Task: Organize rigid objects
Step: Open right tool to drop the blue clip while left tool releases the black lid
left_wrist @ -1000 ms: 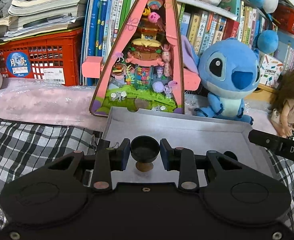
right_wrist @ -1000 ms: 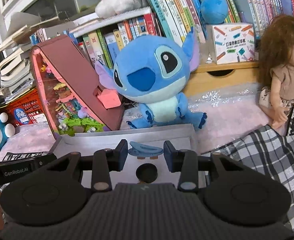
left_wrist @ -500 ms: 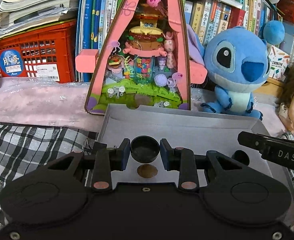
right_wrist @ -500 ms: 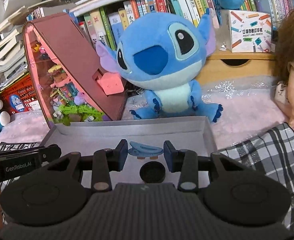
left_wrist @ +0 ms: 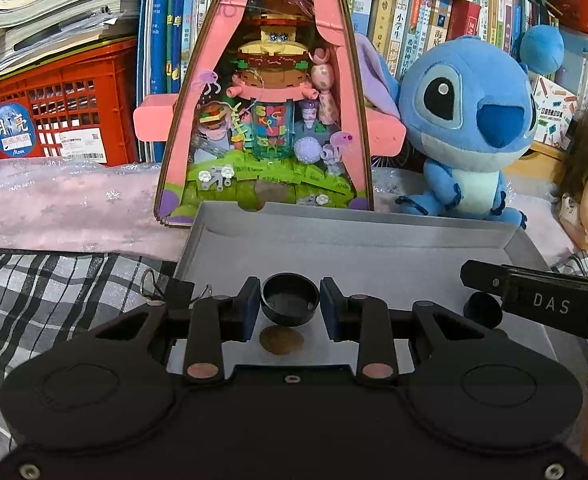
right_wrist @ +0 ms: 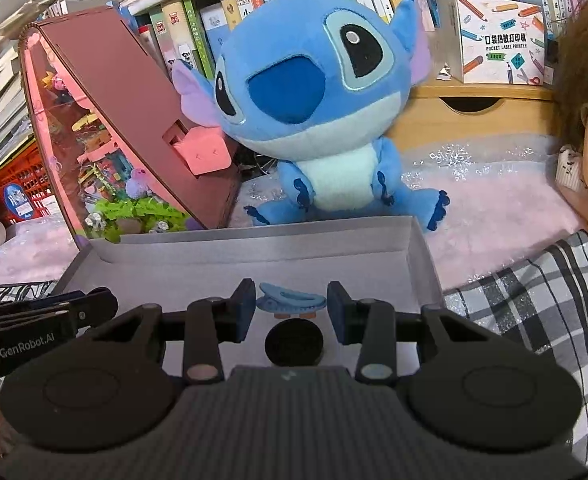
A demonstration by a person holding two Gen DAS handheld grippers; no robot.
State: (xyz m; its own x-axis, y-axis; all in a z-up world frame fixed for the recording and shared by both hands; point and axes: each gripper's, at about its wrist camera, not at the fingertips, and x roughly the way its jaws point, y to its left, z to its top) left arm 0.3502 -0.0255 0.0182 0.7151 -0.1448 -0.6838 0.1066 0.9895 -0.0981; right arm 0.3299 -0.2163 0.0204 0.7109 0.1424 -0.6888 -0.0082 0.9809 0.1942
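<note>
— What's in your left gripper (left_wrist: 290, 305)?

— A small black cap (left_wrist: 290, 303), open side up, clamped between the two pads. It hangs over the grey tray (left_wrist: 374, 236), near the front edge on the left half. Straight below it on the tray floor lies a brown disc (left_wrist: 281, 340), apart from the cap. If you mean to set the cap down, I'd judge the drop is straight down, and it would land on or just beside that disc.

— And the right gripper (right_wrist: 290, 305)?

— Your jaws there are closed on a blue hair clip (right_wrist: 291, 303). Its long axis runs across, from pad to pad, so you're gripping it by the ends. It sits over the tray's right half. Just below and nearer to you a flat black disc (right_wrist: 294, 342) rests on the floor; the clip hangs clear of it.

— Which hand is closer to a landing?

— I cannot tell.
</note>
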